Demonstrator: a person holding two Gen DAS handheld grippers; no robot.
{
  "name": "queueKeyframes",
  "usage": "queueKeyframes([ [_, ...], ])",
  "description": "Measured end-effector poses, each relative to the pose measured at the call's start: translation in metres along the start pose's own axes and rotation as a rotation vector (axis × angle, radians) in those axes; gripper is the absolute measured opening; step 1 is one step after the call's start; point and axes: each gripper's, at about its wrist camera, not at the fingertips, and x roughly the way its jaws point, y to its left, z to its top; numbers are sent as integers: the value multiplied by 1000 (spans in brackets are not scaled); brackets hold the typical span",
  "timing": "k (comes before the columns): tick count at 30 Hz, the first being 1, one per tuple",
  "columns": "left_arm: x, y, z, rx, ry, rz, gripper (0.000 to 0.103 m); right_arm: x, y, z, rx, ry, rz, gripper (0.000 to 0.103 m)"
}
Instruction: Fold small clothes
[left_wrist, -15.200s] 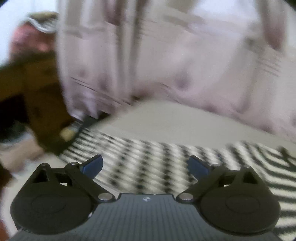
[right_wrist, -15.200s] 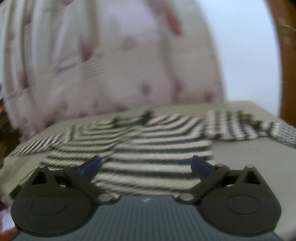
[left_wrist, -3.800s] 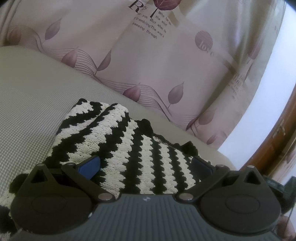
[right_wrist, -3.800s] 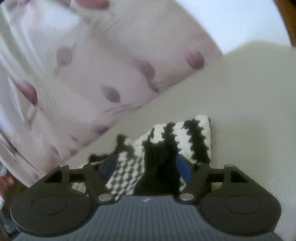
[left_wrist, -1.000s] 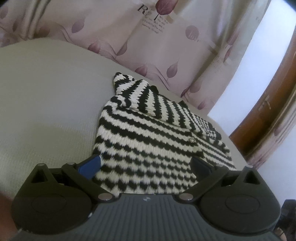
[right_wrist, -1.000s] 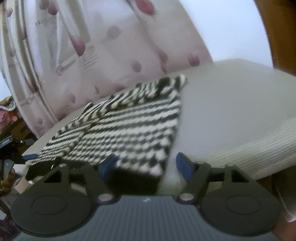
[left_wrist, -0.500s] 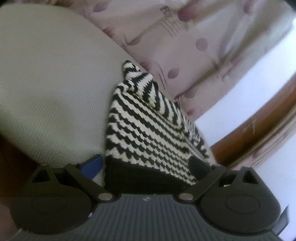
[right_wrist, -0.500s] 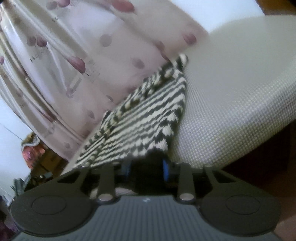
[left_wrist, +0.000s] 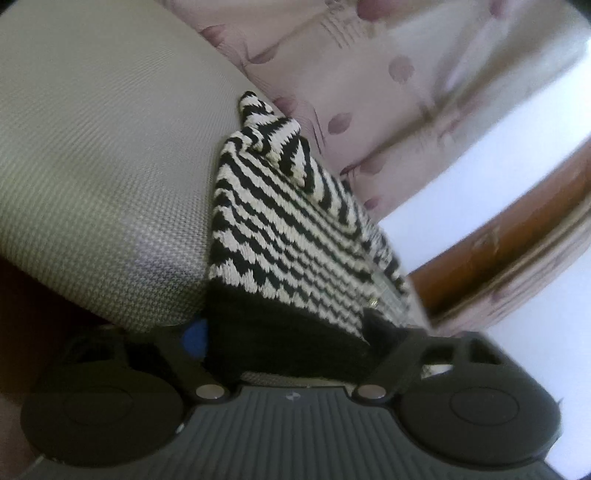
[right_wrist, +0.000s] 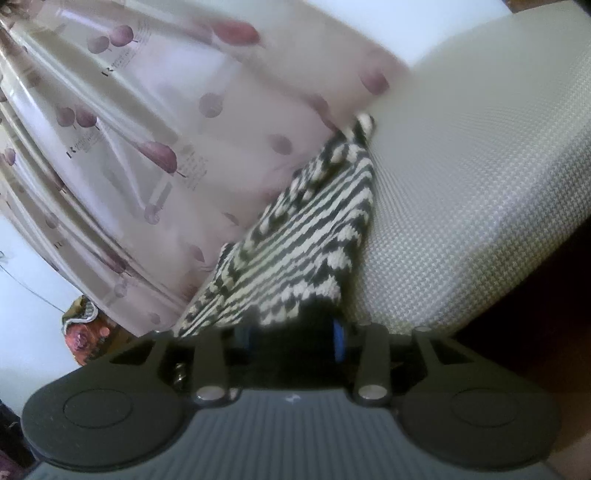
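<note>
Risk of the black hem (left_wrist: 280, 332) of the striped knit sweater (left_wrist: 288, 229) slipping free: left gripper (left_wrist: 284, 339) closing around it, right gripper (right_wrist: 291, 332) easing open while pinching it.

- The left wrist camera is sitting just behind the left gripper (left_wrist: 284, 332), looking forward along its fingers and slightly downward, with the picture tilted.
- It is sitting very near the striped knit garment (left_wrist: 291, 236), at the near edge of the grey cushion (left_wrist: 92, 166), facing the far curtain (left_wrist: 369, 74).
- The right wrist camera is sitting just behind the right gripper (right_wrist: 291, 332), also looking forward, slightly downward and tilted.
- It is sitting equally close, at the garment's (right_wrist: 295, 236) near black hem.
- Both views are sharing the garment, the cushion (right_wrist: 480, 166) and the curtain (right_wrist: 147, 129); the cushion is filling the left of the left view and the right of the right view.
</note>
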Motion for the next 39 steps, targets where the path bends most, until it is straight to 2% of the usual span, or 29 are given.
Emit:
queueKeyframes([
  [1,0,-5,-2,34,4,20,48,0,0,-1,3,-5,5,47],
  [4,1,-13,-4,95,2,61,36,4,3,-2,-6,-1,7,60],
  [6,0,-12,-5,81,-4,50,33,7,7,-4,-33,4,23,75],
  [11,0,-12,-2,71,5,21,32,11,19,-1,-49,35,-29,77],
  [12,0,-12,0,72,7,18,32,12,20,-1,-57,36,-31,75],
  [13,2,-13,2,73,12,17,33,12,20,-1,-60,37,-34,59],
  [14,2,-12,3,68,15,8,36,12,18,-1,-50,43,-41,37],
  [16,3,-12,7,56,25,-17,54,12,12,2,-19,47,-76,19],
  [17,4,-14,9,52,25,-22,58,11,9,3,-9,48,-82,16],
  [18,4,-16,10,51,21,-24,63,10,8,3,-4,48,-81,15],
  [20,7,-23,13,71,12,1,61,10,10,4,-10,54,-80,15],
  [21,9,-27,13,88,10,25,52,10,11,4,-17,56,-77,15],
  [22,11,-31,13,112,14,47,27,9,12,5,-24,58,-76,15],
  [23,14,-35,13,145,26,72,13,10,13,5,-29,62,-76,13],
  [24,16,-40,12,179,30,109,8,10,13,6,-31,67,-75,13],
  [27,14,-52,9,275,-4,182,8,11,9,8,-14,69,-65,13],
  [33,18,-71,11,369,-18,268,8,7,6,12,46,45,-24,12],
  [39,22,-77,15,385,-33,292,8,6,12,22,61,26,4,12],
])
